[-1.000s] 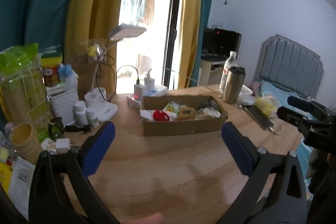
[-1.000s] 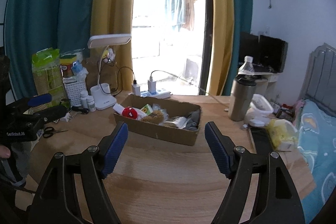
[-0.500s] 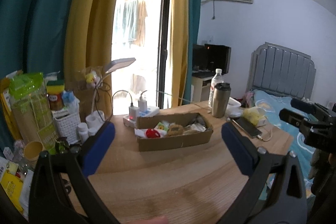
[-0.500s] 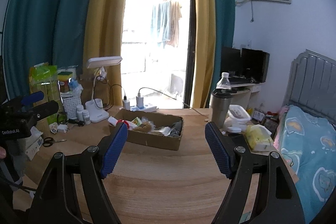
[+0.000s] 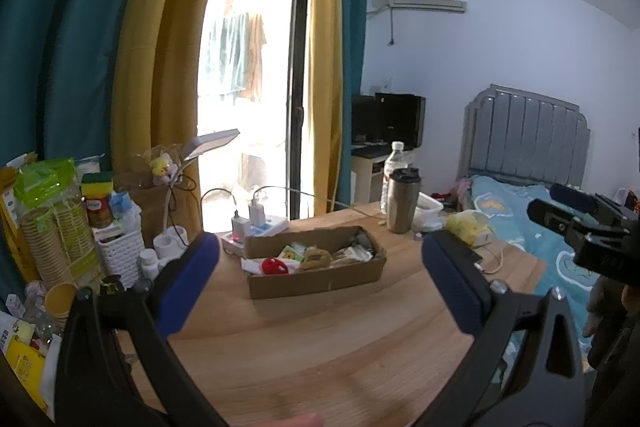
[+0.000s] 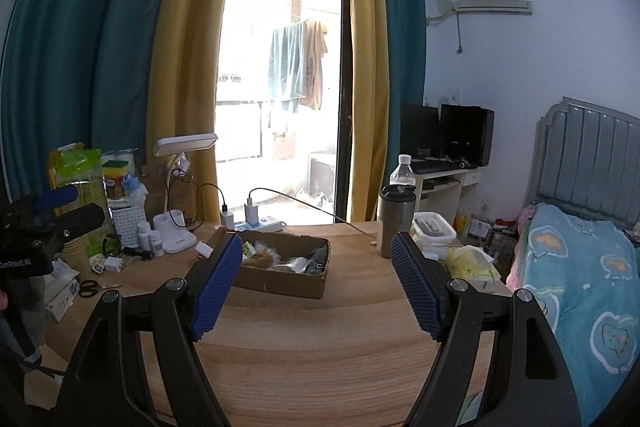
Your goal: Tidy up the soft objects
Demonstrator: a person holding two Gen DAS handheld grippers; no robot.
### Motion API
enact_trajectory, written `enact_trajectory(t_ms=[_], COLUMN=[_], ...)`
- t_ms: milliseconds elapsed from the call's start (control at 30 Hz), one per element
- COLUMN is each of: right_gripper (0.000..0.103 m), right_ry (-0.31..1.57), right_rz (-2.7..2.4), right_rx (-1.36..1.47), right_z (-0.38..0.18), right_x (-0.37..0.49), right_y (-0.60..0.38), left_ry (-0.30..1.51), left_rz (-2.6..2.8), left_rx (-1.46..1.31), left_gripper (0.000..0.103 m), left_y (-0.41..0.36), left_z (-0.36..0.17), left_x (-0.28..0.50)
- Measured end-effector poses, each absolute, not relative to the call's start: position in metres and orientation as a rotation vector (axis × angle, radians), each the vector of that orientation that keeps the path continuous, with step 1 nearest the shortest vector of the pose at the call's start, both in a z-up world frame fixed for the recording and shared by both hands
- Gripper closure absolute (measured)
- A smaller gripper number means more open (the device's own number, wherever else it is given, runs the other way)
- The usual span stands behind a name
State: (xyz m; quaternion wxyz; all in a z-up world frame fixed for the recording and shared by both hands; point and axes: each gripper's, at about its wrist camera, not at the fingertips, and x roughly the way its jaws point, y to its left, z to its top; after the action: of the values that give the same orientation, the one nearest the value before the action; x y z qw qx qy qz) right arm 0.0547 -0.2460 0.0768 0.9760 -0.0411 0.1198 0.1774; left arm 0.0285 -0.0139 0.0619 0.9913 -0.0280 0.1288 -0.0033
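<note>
- Left wrist view: left claw (image 5: pixel 320 279) gapes wide, holding nothing; the box (image 5: pixel 316 277) of soft things sits mid-table (image 5: pixel 340 355), well ahead, framed between the pads. Risk: a reach from this far may snag the box wall and shove it
- Right wrist view: right claw (image 6: pixel 316 287) also stands wide and empty; the box (image 6: pixel 280 277) lies ahead, nearer its left pad. Risk: both claws diving in together could collide
</note>
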Motion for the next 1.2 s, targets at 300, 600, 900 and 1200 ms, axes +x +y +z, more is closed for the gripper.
enact_trajectory(t_ms=[300, 600, 900, 1200], right_gripper=[0.023, 0.023, 0.023, 0.023], right_ry=[0.248, 0.256, 0.259, 0.258], right_rz=[0.368, 0.381, 0.391, 0.393], right_rx=[-0.086, -0.091, -0.09, -0.09], right_z=[0.0761, 0.077, 0.0752, 0.0751], right_x=[0.0542, 0.0532, 0.0523, 0.053], right_y=[-0.2461, -0.2416, -0.2406, -0.2404], left_ry=[0.255, 0.256, 0.258, 0.258], left_rz=[-0.012, -0.003, -0.005, -0.013], left_rx=[-0.055, -0.064, -0.066, -0.062], left_gripper=[0.001, 0.001, 0.001, 0.001], left_y=[-0.0189, -0.0161, -0.0156, -0.0181], left_z=[0.0624, 0.062, 0.0615, 0.0598], left_x=[0.0252, 0.0241, 0.0236, 0.022])
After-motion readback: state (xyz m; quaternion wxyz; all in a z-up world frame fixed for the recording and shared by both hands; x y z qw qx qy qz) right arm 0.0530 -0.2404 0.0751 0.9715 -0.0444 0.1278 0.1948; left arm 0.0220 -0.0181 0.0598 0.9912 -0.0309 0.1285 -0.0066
